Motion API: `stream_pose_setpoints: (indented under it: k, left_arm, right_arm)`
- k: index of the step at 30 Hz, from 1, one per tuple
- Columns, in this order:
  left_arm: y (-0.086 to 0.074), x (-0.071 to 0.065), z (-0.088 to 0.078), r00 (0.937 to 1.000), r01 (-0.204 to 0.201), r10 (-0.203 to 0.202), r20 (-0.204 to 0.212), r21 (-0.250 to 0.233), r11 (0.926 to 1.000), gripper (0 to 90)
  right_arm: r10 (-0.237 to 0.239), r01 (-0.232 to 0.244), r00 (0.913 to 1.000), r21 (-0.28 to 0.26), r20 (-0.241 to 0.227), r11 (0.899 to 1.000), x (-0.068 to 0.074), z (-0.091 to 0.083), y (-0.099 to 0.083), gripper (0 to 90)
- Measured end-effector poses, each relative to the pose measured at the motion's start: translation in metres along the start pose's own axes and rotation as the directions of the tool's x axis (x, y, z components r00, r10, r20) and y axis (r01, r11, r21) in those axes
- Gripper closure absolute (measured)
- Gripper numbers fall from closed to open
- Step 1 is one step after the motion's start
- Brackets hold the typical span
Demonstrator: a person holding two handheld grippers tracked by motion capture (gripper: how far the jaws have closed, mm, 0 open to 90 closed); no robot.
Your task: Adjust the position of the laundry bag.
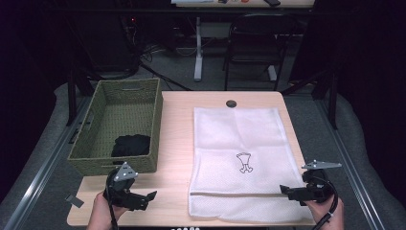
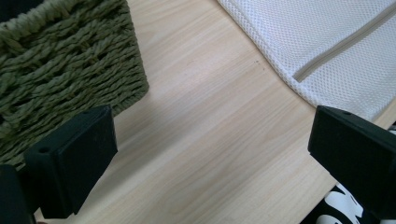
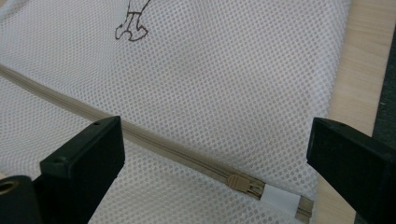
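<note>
Right gripper [image 1: 287, 190]: jaws apart over the white mesh zip bag [image 1: 239, 143] on the light wooden table [image 1: 177, 143].
Left gripper [image 1: 149, 197]: jaws apart, nothing between.
Woven green basket [image 1: 95, 160]: dark bundle [image 1: 131, 145] inside, possibly clothing.

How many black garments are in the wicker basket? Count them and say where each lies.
1: a black garment lies bunched in the near right corner of the wicker basket. More could be hidden under it.
</note>
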State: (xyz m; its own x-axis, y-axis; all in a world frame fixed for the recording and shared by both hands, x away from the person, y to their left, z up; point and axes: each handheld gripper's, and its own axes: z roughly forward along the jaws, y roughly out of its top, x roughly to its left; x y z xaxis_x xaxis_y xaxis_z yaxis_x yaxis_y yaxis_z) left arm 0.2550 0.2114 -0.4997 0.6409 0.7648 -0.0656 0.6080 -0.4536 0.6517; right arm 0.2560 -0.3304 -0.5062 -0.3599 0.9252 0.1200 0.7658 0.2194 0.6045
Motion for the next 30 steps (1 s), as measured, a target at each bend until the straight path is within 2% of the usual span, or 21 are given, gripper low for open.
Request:
stream_pose_setpoints:
  k: [2, 5, 12, 19, 23, 27, 30]
  left_arm:
    - [0.001, -0.001, 0.001, 0.9999, -0.008, 0.008, 0.009, 0.004, 1.0000, 2.0]
    - [0.001, -0.006, 0.003, 0.9997, -0.026, 0.026, 0.002, 0.009, 0.9996, 2.6]
    - [0.008, -0.020, 0.015, 0.9972, -0.067, 0.066, 0.035, 0.025, 0.9975, 3.1]
    - [0.014, -0.028, 0.024, 0.9943, -0.103, 0.102, 0.030, 0.032, 0.9941, 3.6]
    - [0.020, -0.033, 0.033, 0.9930, -0.105, 0.103, 0.058, 0.036, 0.9938, 4.3]
    - [0.026, -0.038, 0.043, 0.9907, -0.117, 0.114, 0.074, 0.041, 0.9923, 5.0]
    - [0.031, -0.043, 0.053, 0.9874, -0.132, 0.126, 0.096, 0.057, 0.9897, 5.9]
  right_arm:
    - [0.007, -0.007, 1.0000, -0.004, 0.007, 1.000, 0.000, -0.001, 0.000, 4.6]
    - [0.007, -0.007, 0.9999, -0.005, 0.011, 1.000, 0.000, -0.002, -0.001, 4.7]
    - [0.000, -0.001, 1.0000, 0.010, 0.010, 1.000, 0.001, 0.002, 0.003, 4.9]
    - [0.003, -0.003, 0.9999, 0.017, 0.016, 1.000, -0.002, 0.007, 0.005, 6.9]
    - [0.006, -0.006, 0.9999, 0.017, 0.014, 1.000, -0.004, 0.012, 0.009, 7.0]
    - [0.019, -0.020, 0.9995, 0.052, 0.025, 0.998, -0.009, 0.020, 0.013, 7.8]
    - [0.026, -0.028, 0.9991, 0.054, 0.034, 0.998, -0.013, 0.024, 0.015, 8.6]
